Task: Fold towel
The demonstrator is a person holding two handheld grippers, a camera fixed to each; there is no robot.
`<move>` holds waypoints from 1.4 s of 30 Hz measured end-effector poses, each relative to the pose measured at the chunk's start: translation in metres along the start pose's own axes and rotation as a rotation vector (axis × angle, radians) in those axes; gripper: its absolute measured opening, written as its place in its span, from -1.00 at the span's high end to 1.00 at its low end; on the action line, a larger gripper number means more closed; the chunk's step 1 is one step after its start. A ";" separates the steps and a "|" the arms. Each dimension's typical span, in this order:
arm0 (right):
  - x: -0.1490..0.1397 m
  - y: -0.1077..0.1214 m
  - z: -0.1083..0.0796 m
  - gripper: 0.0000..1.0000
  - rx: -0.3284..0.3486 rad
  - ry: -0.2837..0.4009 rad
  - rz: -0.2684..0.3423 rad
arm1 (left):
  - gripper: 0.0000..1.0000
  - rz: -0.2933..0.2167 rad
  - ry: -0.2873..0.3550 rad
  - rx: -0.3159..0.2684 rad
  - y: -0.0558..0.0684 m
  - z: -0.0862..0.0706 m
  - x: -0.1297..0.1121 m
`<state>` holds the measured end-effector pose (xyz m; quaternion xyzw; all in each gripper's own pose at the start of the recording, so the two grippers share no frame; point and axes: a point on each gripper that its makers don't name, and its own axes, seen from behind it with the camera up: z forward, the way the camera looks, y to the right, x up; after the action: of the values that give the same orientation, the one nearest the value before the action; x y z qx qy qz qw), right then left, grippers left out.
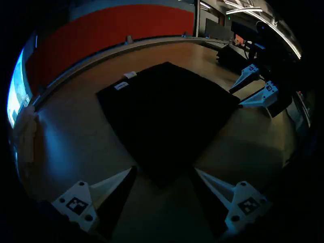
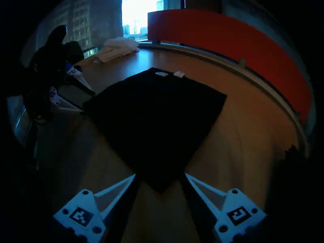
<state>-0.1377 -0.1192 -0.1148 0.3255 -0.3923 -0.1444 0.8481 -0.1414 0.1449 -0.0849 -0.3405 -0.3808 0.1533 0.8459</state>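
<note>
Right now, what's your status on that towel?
Left hand-held gripper open, right hand-held gripper open, each straddling a corner. Black towel flat on table. Pale cloth pile far off.

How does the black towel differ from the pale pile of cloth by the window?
The black towel is dark, the pale pile off-white. The black towel lies flat, with white tags at one edge; the pale pile sits heaped at the far end. Both rest on the same wooden table.
</note>
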 end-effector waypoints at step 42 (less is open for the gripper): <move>0.076 0.004 -0.048 0.69 -0.027 0.142 -0.007 | 0.68 -0.081 0.072 0.072 -0.008 -0.050 0.058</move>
<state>-0.0519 -0.1333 -0.0923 0.3248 -0.3280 -0.1290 0.8777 -0.0655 0.1462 -0.0719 -0.2994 -0.3578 0.1200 0.8763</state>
